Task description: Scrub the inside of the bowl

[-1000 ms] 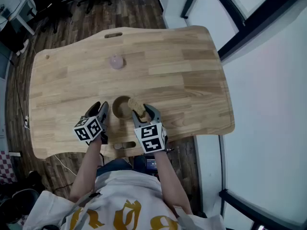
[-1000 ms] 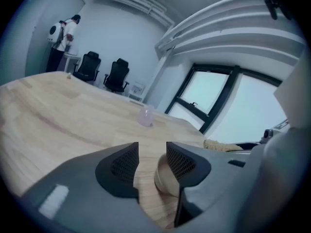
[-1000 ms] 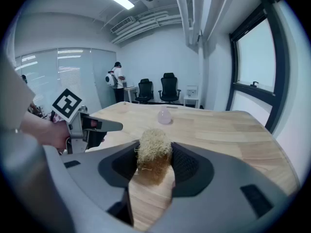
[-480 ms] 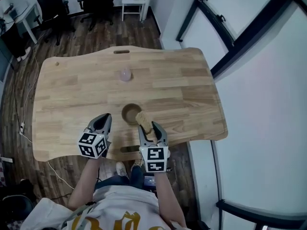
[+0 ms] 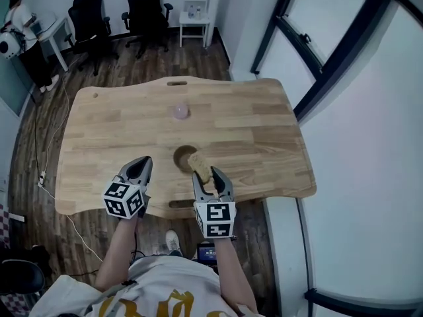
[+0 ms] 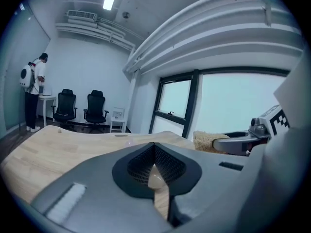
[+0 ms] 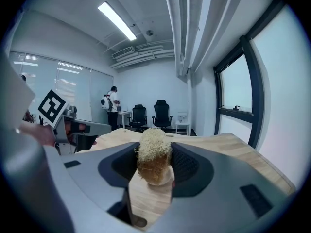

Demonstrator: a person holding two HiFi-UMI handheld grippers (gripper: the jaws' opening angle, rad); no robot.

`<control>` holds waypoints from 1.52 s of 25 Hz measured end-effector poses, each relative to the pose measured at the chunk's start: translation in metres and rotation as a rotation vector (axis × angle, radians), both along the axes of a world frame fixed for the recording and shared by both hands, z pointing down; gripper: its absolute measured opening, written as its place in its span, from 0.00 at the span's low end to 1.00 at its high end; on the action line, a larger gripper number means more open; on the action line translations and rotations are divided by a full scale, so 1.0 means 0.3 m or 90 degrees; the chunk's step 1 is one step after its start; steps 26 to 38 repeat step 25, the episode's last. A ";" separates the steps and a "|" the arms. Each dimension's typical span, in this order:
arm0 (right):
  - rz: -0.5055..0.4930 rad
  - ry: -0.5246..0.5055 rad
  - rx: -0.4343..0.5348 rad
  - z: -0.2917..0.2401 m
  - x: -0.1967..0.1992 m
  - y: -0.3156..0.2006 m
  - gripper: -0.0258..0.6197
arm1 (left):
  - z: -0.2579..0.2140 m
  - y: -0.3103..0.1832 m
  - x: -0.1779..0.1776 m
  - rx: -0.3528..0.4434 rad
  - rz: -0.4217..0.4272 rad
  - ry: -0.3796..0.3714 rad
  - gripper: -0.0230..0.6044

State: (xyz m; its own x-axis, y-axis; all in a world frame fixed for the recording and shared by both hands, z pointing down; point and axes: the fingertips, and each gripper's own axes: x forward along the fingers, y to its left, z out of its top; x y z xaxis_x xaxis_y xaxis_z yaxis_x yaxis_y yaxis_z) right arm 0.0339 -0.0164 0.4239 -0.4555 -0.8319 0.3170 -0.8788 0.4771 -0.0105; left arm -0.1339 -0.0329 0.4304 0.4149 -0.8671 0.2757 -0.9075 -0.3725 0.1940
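Note:
A small wooden bowl (image 5: 183,156) stands on the wooden table (image 5: 251,131) near its front edge, with nothing touching it. My right gripper (image 5: 210,177) hovers just in front of the bowl, shut on a tan fibrous scrubber (image 5: 200,166) that sticks out past its jaws over the bowl's right rim. In the right gripper view the scrubber (image 7: 153,154) fills the gap of that gripper (image 7: 154,160). My left gripper (image 5: 137,170) hangs to the left of the bowl, apart from it. Its jaws have just been closing and are shut with nothing between them, as the left gripper (image 6: 154,152) shows in its own view.
A small pale pink object (image 5: 180,111) sits at the table's middle, beyond the bowl. The table has a slot at its far edge (image 5: 176,82) and another near me (image 5: 180,204). Office chairs (image 5: 149,5), a white side table (image 5: 195,12) and a person (image 5: 16,12) are behind; windows run along the right.
Both grippers have drawn back from the bowl toward me and risen. The left jaws, open beside the bowl before, have shut empty. The right gripper still holds the scrubber.

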 end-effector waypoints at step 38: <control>0.006 -0.053 0.010 -0.048 0.092 0.013 0.32 | -0.059 0.058 0.083 0.030 0.008 0.078 0.04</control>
